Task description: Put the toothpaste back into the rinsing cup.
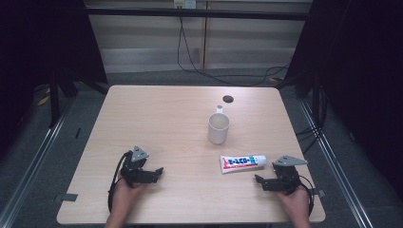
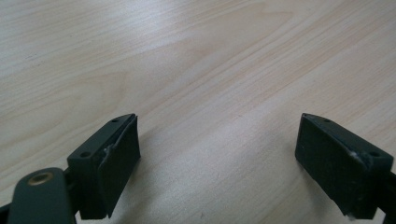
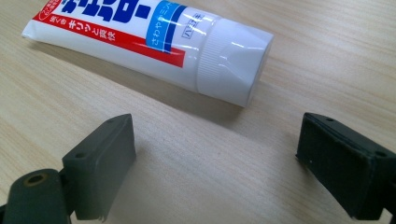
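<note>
Pale wood table (image 1: 157, 118) seen from above, with a cream cup (image 1: 218, 128) upright near its middle. A white toothpaste tube (image 1: 243, 163) lies flat on its side, cap pointing toward the right gripper (image 1: 264, 181), just beside it. That gripper's jaws stand wide apart, seemingly ready to grasp. The left gripper (image 1: 153, 174) rests well apart on bare wood, jaws also spread and empty.

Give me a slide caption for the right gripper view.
Open right hand-held gripper poised just short of a capped toothpaste tube lying on the table.
</note>
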{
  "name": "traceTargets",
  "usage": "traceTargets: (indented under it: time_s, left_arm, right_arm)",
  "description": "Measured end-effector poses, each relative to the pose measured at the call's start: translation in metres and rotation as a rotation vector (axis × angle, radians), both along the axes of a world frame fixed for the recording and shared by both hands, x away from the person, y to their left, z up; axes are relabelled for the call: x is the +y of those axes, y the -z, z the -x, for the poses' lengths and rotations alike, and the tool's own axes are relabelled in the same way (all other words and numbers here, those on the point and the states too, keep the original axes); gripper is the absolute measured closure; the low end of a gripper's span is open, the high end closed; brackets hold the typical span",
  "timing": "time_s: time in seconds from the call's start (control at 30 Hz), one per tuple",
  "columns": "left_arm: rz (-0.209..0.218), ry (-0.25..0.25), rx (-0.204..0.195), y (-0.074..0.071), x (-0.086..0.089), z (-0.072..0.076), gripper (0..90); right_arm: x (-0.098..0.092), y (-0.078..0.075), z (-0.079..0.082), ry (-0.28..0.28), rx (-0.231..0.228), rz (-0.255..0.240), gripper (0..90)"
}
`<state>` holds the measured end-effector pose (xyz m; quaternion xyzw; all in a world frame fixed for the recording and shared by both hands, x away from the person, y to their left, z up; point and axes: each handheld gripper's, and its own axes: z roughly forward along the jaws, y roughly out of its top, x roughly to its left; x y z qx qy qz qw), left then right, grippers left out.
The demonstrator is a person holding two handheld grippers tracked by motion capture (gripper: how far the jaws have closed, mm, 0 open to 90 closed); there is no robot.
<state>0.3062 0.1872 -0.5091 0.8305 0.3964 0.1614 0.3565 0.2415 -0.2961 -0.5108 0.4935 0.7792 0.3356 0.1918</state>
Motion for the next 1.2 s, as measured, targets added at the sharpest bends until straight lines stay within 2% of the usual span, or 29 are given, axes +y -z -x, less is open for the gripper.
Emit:
traceTargets:
  time_s: [0.1,0.13,0.17,0.23,0.27,0.3,0.33,0.47,0.53,0.63,0.67,0.7,0.73,0.77,0.97,1.0,1.03,1.1,1.2]
  left_arm:
    - [-0.004,0.002,-0.001,0.000,0.000,0.000,13.7]
    - [0.001,0.001,0.001,0.000,0.000,0.000,13.7]
    - [0.001,0.001,0.001,0.000,0.000,0.000,13.7]
    - [0.001,0.000,0.000,0.000,0.000,0.000,13.7]
    - [-0.002,0.000,-0.002,0.000,0.000,0.000,13.7]
    - [-0.002,0.000,-0.002,0.000,0.000,0.000,13.7]
    - [-0.003,0.005,0.001,0.000,0.000,0.000,13.7]
    - [-0.002,0.002,0.001,0.000,0.000,0.000,13.7]
    - [-0.004,0.002,-0.002,0.000,0.000,0.000,13.7]
    - [0.002,0.002,0.002,0.000,0.000,0.000,13.7]
    - [-0.005,0.001,-0.002,0.000,0.000,0.000,13.7]
    - [-0.003,0.000,-0.002,0.000,0.000,0.000,13.7]
    - [-0.007,0.005,0.000,0.000,0.000,0.000,13.7]
    - [-0.004,-0.002,-0.004,0.000,0.000,0.000,13.7]
    - [-0.008,0.004,-0.001,0.000,0.000,0.000,13.7]
    - [-0.005,0.003,0.000,0.000,0.000,0.000,13.7]
    - [-0.006,0.002,-0.001,0.000,0.000,0.000,13.7]
    - [-0.004,-0.002,-0.002,0.000,0.000,0.000,13.7]
    - [0.003,-0.003,-0.001,0.000,0.000,0.000,13.7]
  right_arm:
    - [-0.001,-0.001,-0.001,-0.017,0.002,0.009,12.6]
    - [0.000,-0.004,-0.001,-0.035,0.033,0.004,14.0]
    - [0.000,-0.004,-0.001,-0.035,0.033,0.004,14.0]
    - [0.002,-0.011,-0.004,-0.075,0.071,0.029,15.1]
    - [0.003,-0.014,-0.004,-0.087,0.070,0.049,15.4]
    - [0.003,-0.014,-0.004,-0.087,0.070,0.049,15.4]
    - [0.004,-0.019,-0.006,-0.107,0.069,0.093,15.4]
    - [0.006,-0.029,-0.009,-0.148,0.080,0.087,16.5]
    - [0.009,-0.037,-0.011,-0.174,0.084,0.115,16.6]
    - [0.014,-0.049,-0.016,-0.214,0.080,0.116,16.7]
    - [0.018,-0.054,-0.021,-0.237,0.093,0.132,16.7]
    - [0.018,-0.054,-0.021,-0.237,0.093,0.132,16.7]
    - [0.023,-0.057,-0.024,-0.261,0.094,0.153,16.7]
    - [0.023,-0.057,-0.024,-0.261,0.094,0.153,16.7]
    - [0.039,-0.064,-0.037,-0.342,0.110,0.176,16.4]
    - [0.042,-0.064,-0.039,-0.355,0.118,0.167,16.4]
    - [0.047,-0.066,-0.042,-0.372,0.128,0.183,16.4]
    - [0.050,-0.066,-0.045,-0.378,0.123,0.195,16.4]
    - [0.056,-0.067,-0.050,-0.404,0.138,0.206,16.4]
